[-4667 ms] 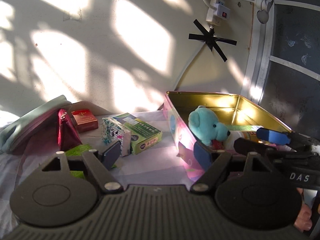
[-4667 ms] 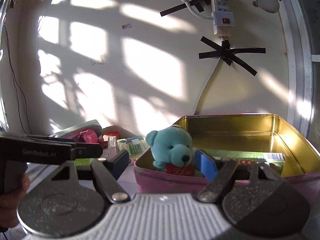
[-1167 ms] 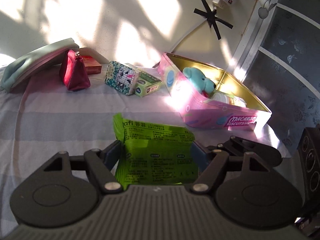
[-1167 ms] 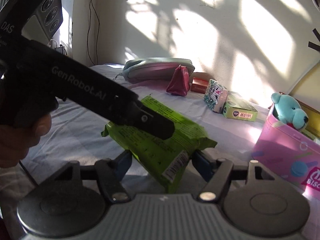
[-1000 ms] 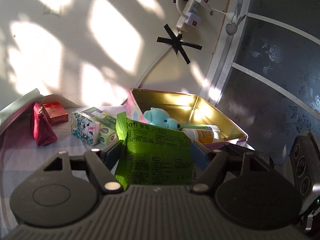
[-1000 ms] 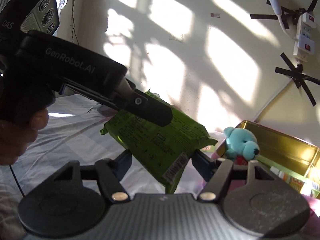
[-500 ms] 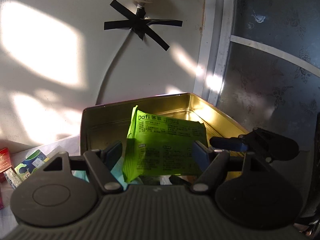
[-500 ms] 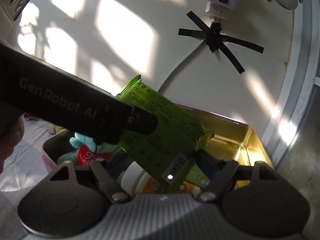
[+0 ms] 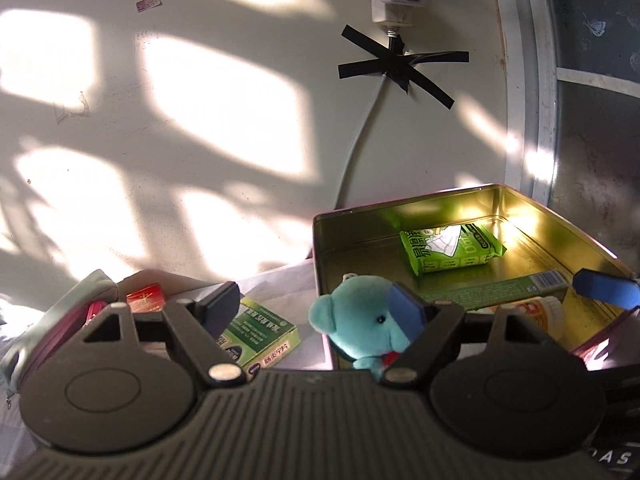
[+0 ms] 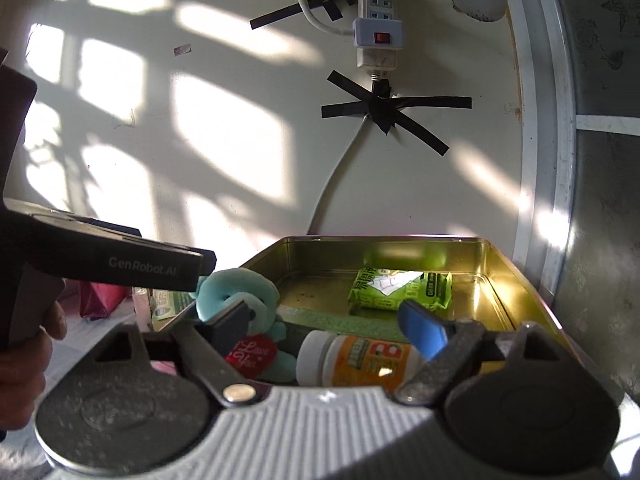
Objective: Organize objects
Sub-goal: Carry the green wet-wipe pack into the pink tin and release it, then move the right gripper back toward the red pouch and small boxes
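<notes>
A green snack packet (image 9: 450, 251) (image 10: 401, 288) lies flat on the gold floor of the open tin (image 9: 520, 196) (image 10: 496, 264), toward its far side, touched by neither gripper. My left gripper (image 9: 314, 307) hovers at the tin's near left corner, jaws opening, nothing between them. My right gripper (image 10: 334, 330) stands open over the tin's near edge, empty. A teal plush bear (image 9: 360, 320) (image 10: 236, 292), a white and orange bottle (image 10: 356, 360) and a long green box (image 9: 496, 288) also sit inside the tin.
On the cloth left of the tin lie a green box (image 9: 260, 332), a red box (image 9: 146, 298) and a pouch (image 9: 60, 320). A wall with a taped cable (image 9: 396, 68) and power strip (image 10: 376, 20) rises right behind. A hand (image 10: 24, 360) holds the left gripper's handle.
Both grippers carried the green packet over the tin and let it go; it now lies on the tin's floor. Both pairs of jaws have spread wider and drawn back.
</notes>
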### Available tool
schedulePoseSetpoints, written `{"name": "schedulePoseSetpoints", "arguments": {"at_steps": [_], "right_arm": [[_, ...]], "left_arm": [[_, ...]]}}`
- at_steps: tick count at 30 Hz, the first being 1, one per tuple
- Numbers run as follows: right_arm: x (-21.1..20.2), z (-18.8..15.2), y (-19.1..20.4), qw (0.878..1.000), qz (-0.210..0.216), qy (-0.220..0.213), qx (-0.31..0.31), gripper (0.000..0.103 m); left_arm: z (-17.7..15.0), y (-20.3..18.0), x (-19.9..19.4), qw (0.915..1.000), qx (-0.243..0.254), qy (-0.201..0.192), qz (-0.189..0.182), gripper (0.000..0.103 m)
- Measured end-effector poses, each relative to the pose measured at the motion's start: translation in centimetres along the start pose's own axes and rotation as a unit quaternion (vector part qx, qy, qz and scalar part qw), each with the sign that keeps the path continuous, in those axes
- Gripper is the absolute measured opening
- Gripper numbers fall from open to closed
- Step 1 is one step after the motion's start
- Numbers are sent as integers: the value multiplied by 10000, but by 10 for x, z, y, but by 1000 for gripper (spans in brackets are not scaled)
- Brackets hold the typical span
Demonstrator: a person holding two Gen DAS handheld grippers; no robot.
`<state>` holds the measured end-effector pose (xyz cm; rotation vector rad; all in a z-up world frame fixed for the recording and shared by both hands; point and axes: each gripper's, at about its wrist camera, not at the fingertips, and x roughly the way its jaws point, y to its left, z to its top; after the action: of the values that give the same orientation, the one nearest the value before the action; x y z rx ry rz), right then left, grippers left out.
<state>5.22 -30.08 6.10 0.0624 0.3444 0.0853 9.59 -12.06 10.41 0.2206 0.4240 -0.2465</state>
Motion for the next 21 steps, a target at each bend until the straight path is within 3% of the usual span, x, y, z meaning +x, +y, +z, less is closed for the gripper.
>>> {"name": "schedulePoseSetpoints", "arguments": {"at_steps": [10,17,21], "right_arm": [[-14,8,75,9978,578,-184,-280,85],[-2,6,135,9920,993,-95,-777,82],[13,2,163,9876,1211,130,-991,75]], "left_arm": [[-37,86,-11,9952,-592,428,654,84],[-72,151,-5,9845,-992,728,1247,84],[-97,189,5,9756,-1358,985,1419,84]]}}
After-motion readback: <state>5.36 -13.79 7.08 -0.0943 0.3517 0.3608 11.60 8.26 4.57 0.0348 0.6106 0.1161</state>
